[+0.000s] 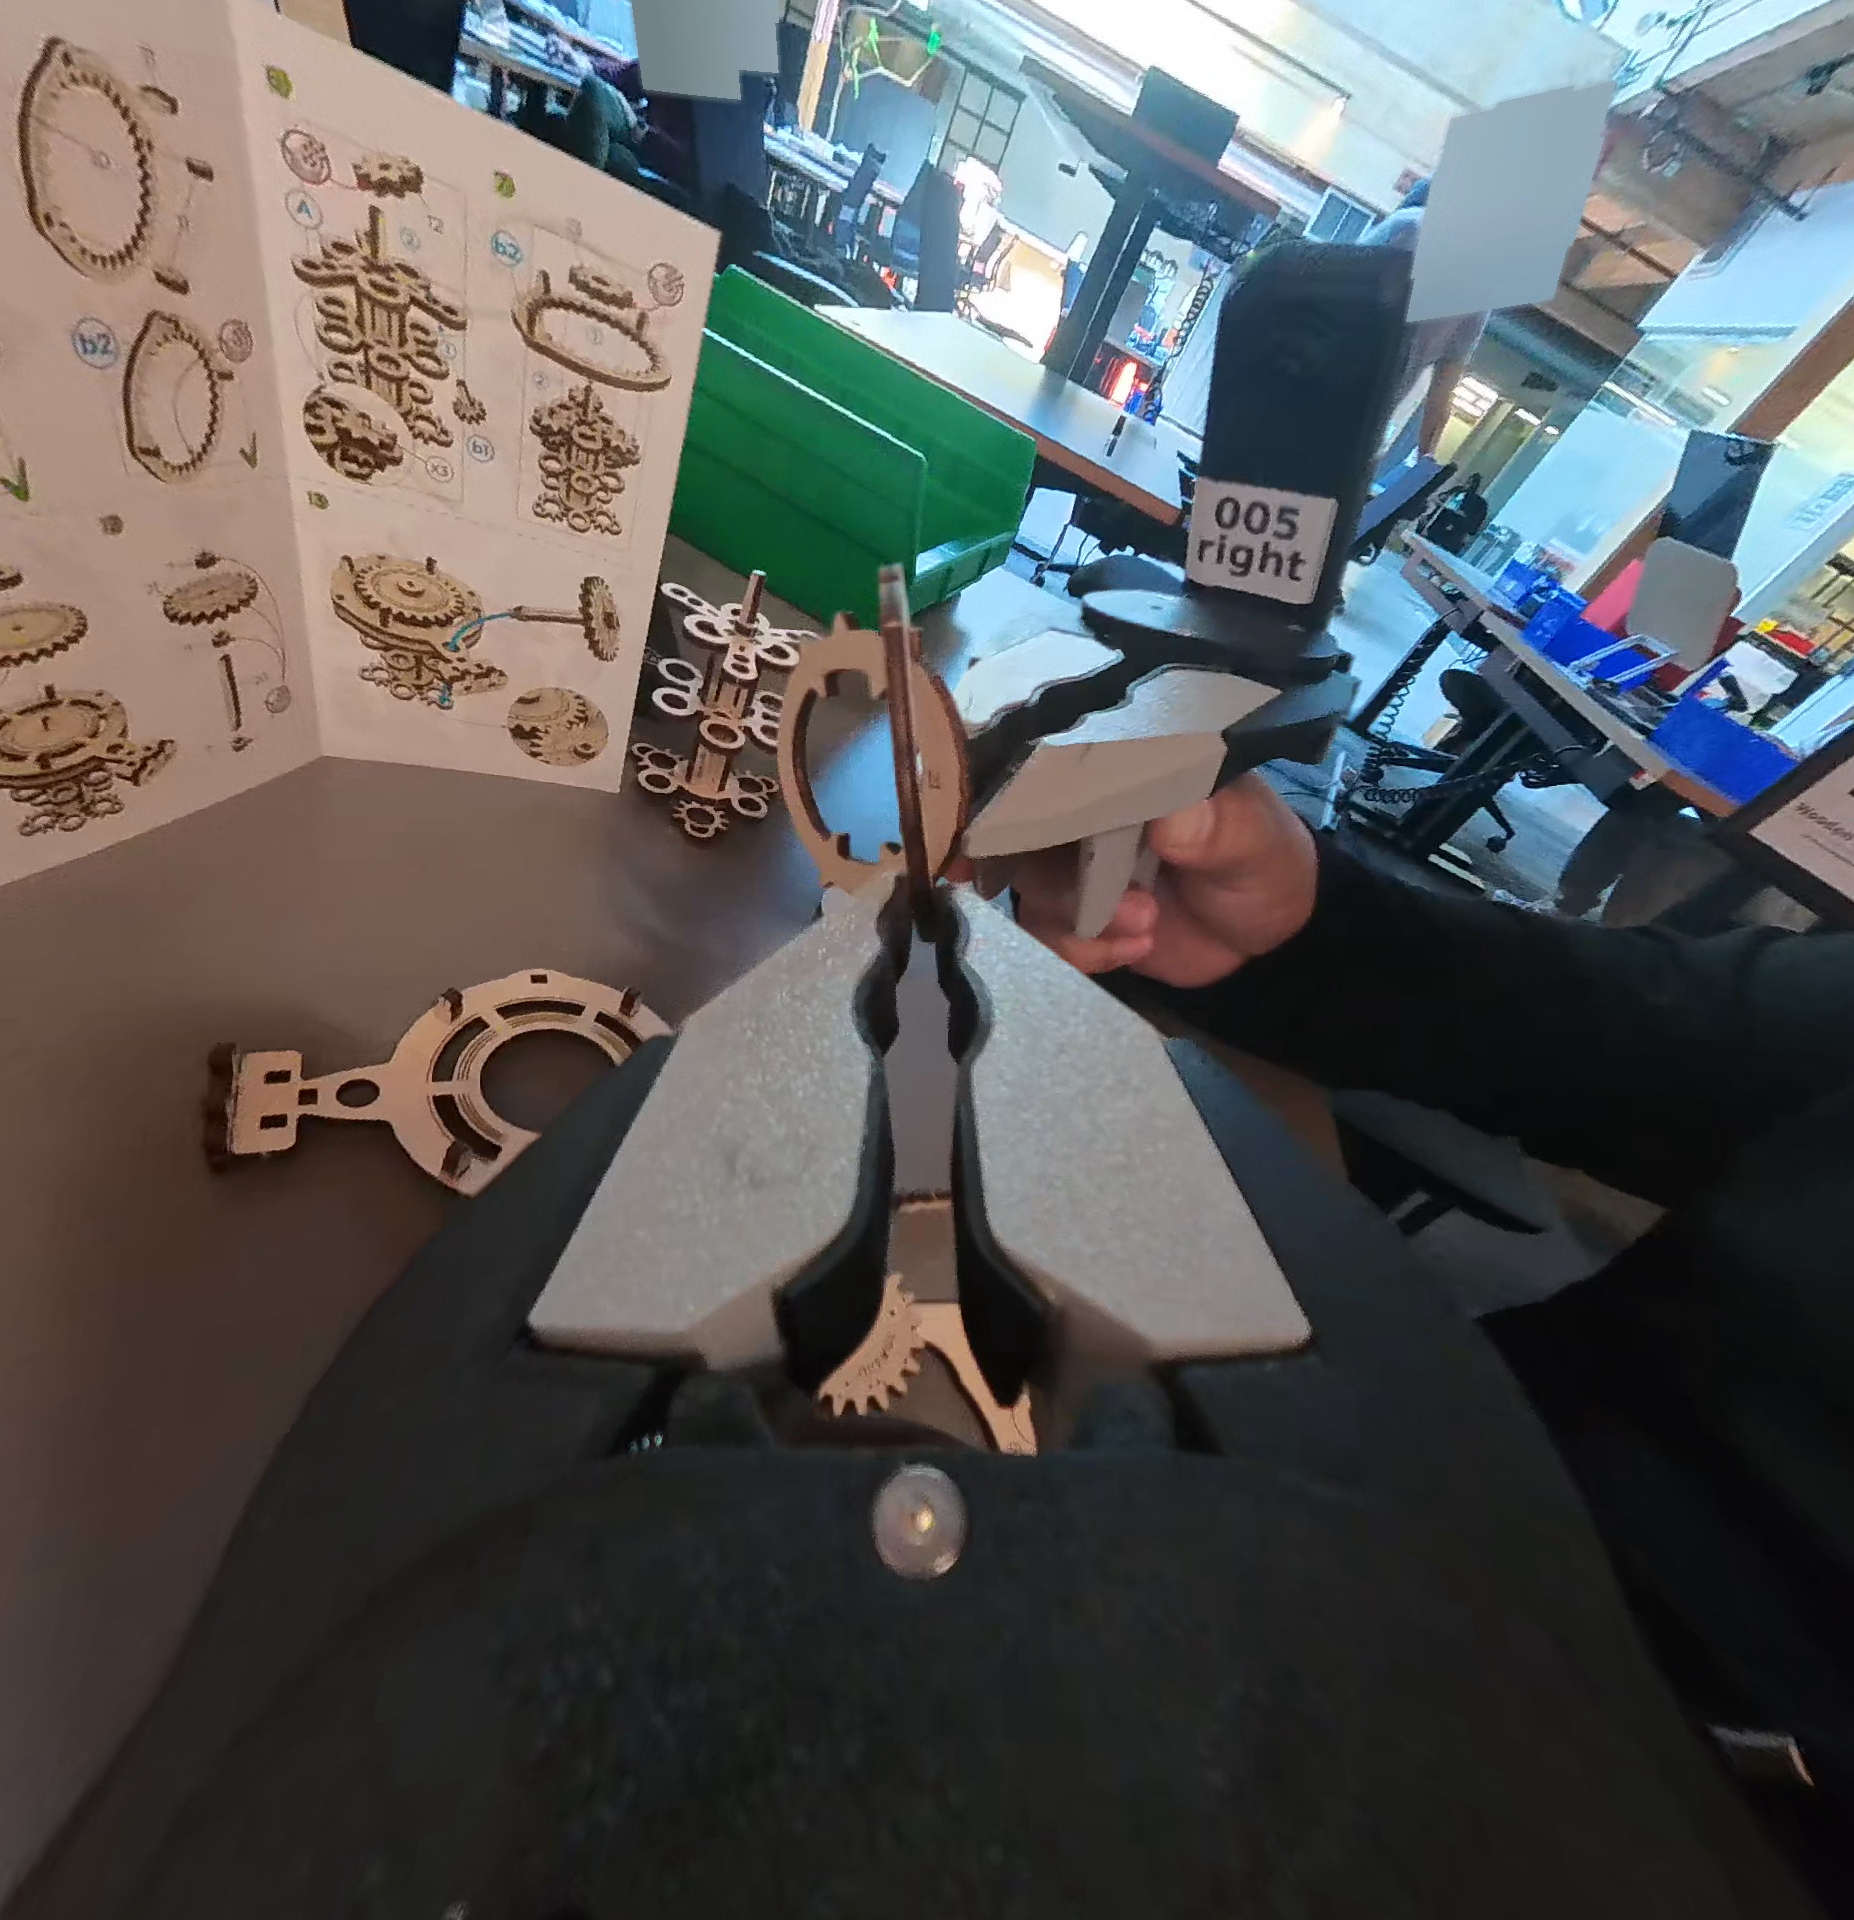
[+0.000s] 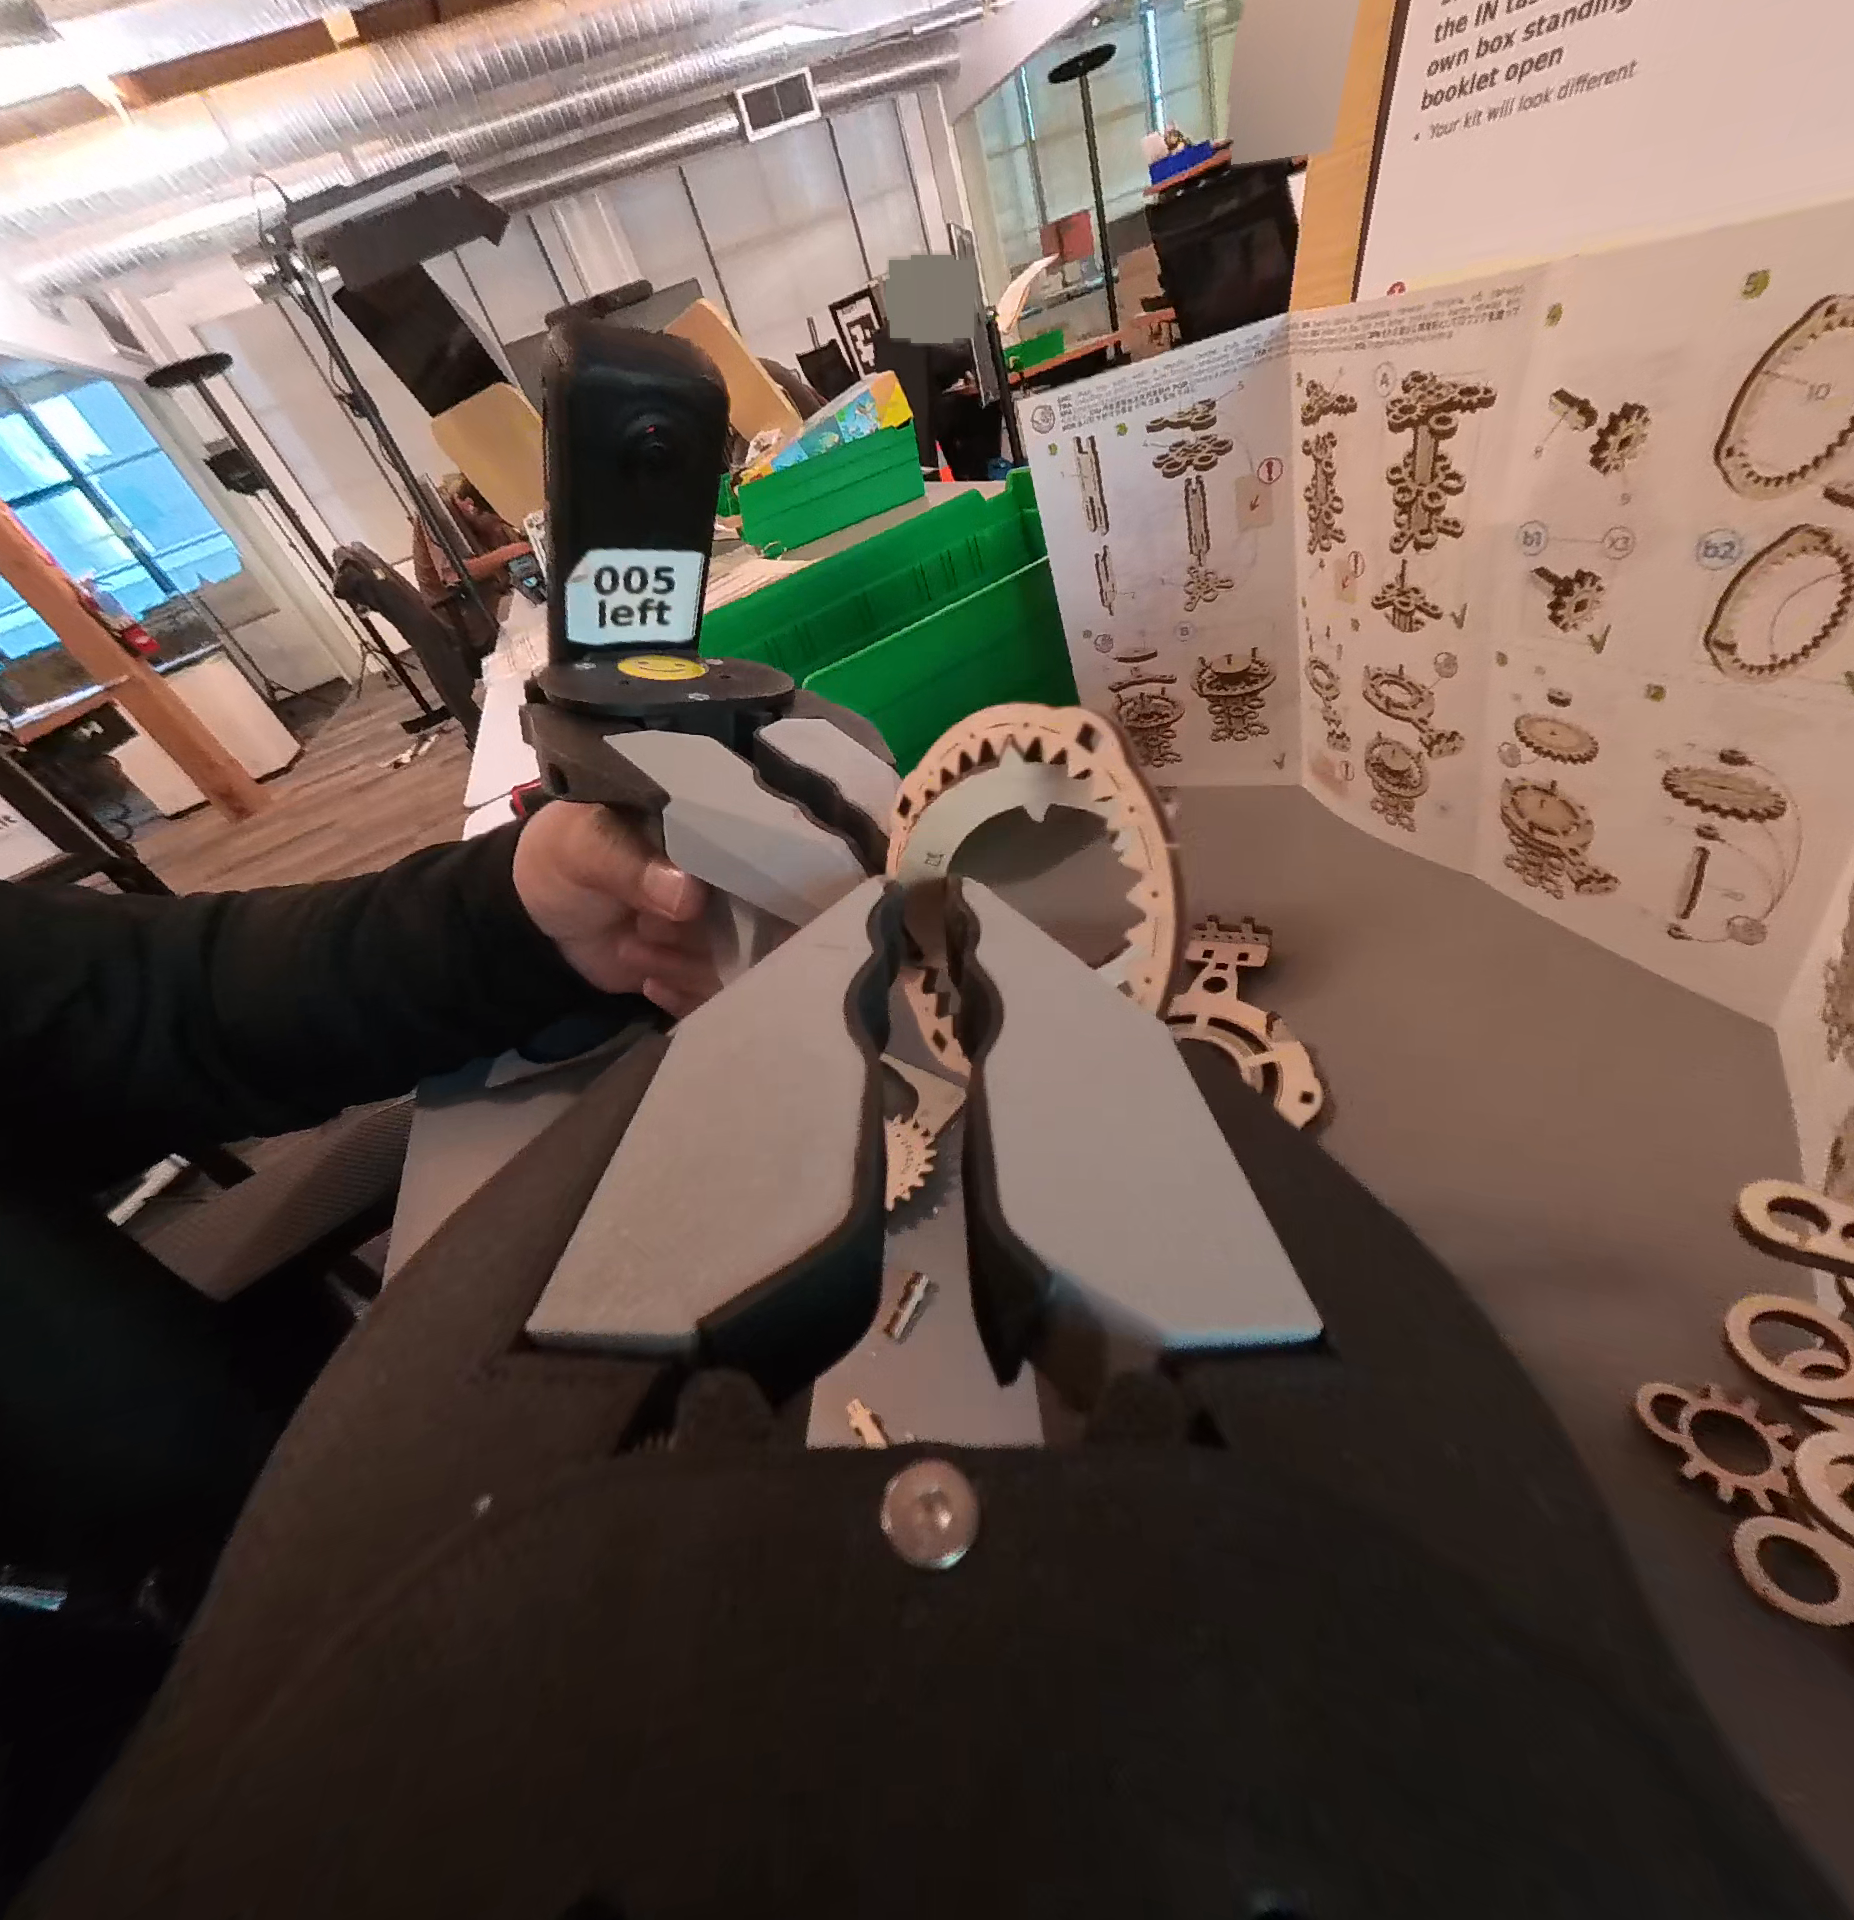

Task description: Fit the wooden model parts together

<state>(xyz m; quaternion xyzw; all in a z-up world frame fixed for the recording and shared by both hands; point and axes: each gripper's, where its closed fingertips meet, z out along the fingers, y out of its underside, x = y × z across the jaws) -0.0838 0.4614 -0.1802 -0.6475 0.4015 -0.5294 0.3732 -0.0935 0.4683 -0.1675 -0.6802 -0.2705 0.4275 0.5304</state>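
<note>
Left gripper [image 1: 915, 920]: fingers closed on the lower edge of a toothed wooden ring [image 1: 902, 748], which the left wrist view shows edge-on and upright, held above the desk [image 1: 279, 935]. Right gripper [image 2: 921, 902]: fingers closed on the rim of a flat notched wooden ring [image 2: 1037, 831], pressed face to face against the toothed ring [image 2: 1131, 831].

Left wrist view only: the right gripper [image 1: 964, 842] enters from 3 o'clock, a hand [image 1: 1203, 883] on its handle; the notched ring [image 1: 829, 769] sits at 9 o'clock of the toothed ring's edge. A flat wooden base plate [image 1: 424, 1081] with a round opening lies on the desk at 8 o'clock. A stacked wooden looped assembly [image 1: 720, 717] stands upright at 11 o'clock, beside a folded instruction sheet [image 1: 310, 416]. A green bin [image 1: 850, 457] sits behind.

Right wrist view only: the inner teeth of the toothed ring face the camera. The left gripper [image 2: 881, 883] comes in from 9 o'clock, with a hand [image 2: 611, 904] on it. A small gear [image 2: 907, 1158] and 2 small wooden pegs [image 2: 907, 1304] lie on the desk [image 2: 1474, 1091] between the fingers.

Writing: each gripper carries a white printed label on its black camera post; a printed sign stands at 1 o'clock in the right wrist view.
</note>
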